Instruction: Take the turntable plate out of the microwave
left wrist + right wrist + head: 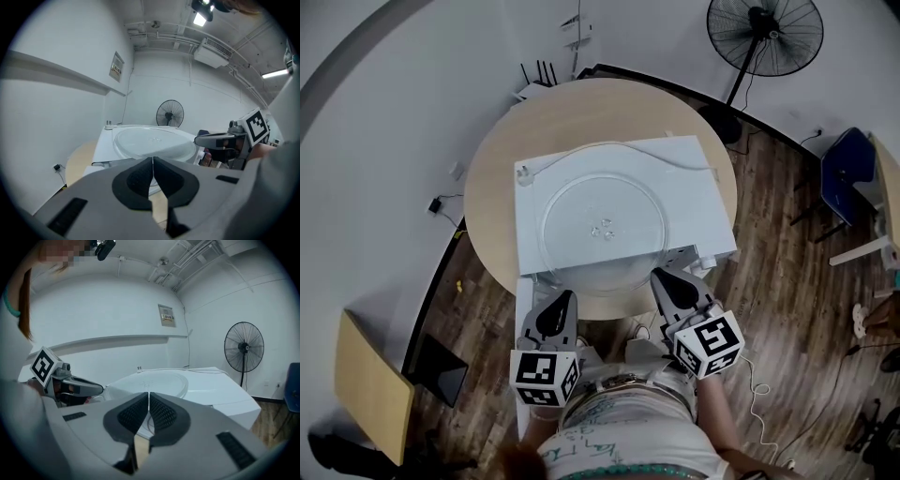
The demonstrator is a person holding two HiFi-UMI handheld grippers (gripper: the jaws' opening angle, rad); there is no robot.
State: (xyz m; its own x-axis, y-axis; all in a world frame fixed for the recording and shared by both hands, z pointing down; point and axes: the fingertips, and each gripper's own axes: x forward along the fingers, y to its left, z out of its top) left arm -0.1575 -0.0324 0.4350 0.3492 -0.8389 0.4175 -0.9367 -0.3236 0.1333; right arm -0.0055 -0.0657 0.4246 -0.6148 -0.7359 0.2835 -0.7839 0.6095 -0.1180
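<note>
The glass turntable plate [602,225] lies flat on top of the white microwave [698,157] on the round bench [492,159]. The left gripper [563,298] and right gripper [662,277] sit near its front edge, jaws pressed together on nothing. The print on the wall notice [166,315] is too small to read.
</note>
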